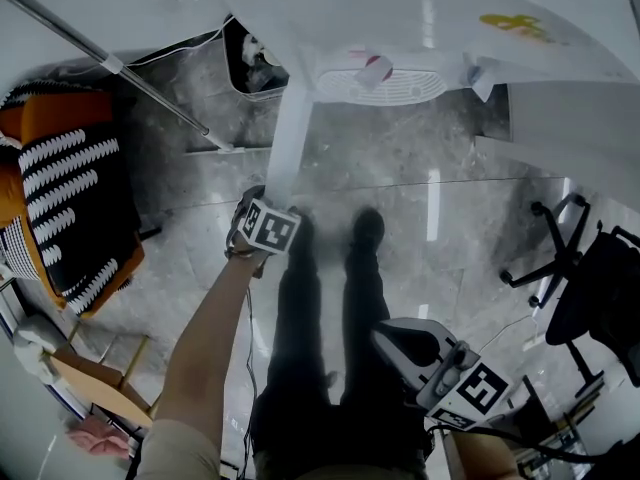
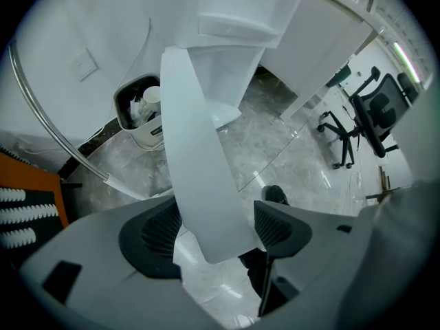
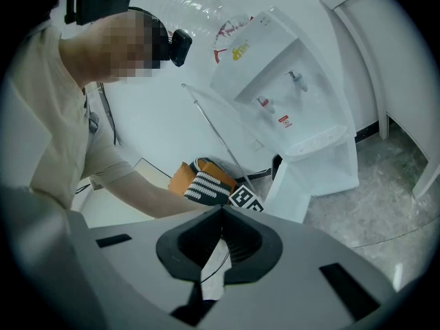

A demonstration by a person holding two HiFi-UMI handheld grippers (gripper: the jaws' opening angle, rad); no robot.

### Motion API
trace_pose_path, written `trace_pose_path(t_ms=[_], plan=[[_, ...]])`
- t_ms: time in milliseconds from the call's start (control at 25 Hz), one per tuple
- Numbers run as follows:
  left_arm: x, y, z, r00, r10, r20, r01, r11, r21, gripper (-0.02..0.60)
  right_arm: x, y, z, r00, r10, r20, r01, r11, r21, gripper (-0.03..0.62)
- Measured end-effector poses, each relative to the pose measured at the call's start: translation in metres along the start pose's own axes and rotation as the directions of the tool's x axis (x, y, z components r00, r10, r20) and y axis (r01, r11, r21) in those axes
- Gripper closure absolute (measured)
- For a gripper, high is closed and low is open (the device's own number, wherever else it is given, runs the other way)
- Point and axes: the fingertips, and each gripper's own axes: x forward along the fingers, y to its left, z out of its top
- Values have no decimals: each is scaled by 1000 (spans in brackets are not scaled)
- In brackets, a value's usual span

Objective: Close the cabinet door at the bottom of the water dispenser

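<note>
The white water dispenser (image 1: 420,28) stands ahead of me, with its bottom cabinet door (image 1: 288,138) swung out towards me and seen edge-on. My left gripper (image 1: 262,206) sits at the door's free end. In the left gripper view the door panel (image 2: 203,184) runs between the two black pads (image 2: 159,234), which are shut on it. My right gripper (image 1: 392,338) hangs low at my right side, away from the dispenser. Its jaws (image 3: 220,218) are shut with nothing in them. The right gripper view shows the dispenser (image 3: 295,95) with a bottle on top.
A bin (image 1: 255,63) with rubbish stands left of the dispenser. A metal pole (image 1: 110,63) slants across the left, above an orange and striped seat (image 1: 70,188). An office chair (image 1: 575,268) is at the right, beside a white partition (image 1: 570,128). My legs stand on the marble floor (image 1: 420,168).
</note>
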Motion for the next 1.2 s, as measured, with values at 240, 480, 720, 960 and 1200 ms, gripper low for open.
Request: trace_pose_path(t_ms=[240, 480, 720, 960, 1200], plan=[[2, -26, 6, 999, -48, 8, 48, 998, 50, 279, 0, -9, -1, 1000, -12, 22, 12, 1000, 7, 586], [6, -39, 10, 998, -69, 8, 69, 997, 27, 279, 2, -8, -6, 999, -9, 32, 8, 1000, 25, 586], [8, -52, 17, 995, -103, 18, 103, 995, 4, 276, 0, -12, -8, 999, -17, 50, 15, 999, 36, 586], [10, -72, 24, 988, -155, 19, 155, 988, 0, 265, -4, -16, -10, 998, -22, 62, 19, 999, 50, 586], [11, -85, 37, 983, -180, 41, 179, 983, 27, 259, -10, -22, -11, 996, -29, 84, 24, 998, 58, 586]])
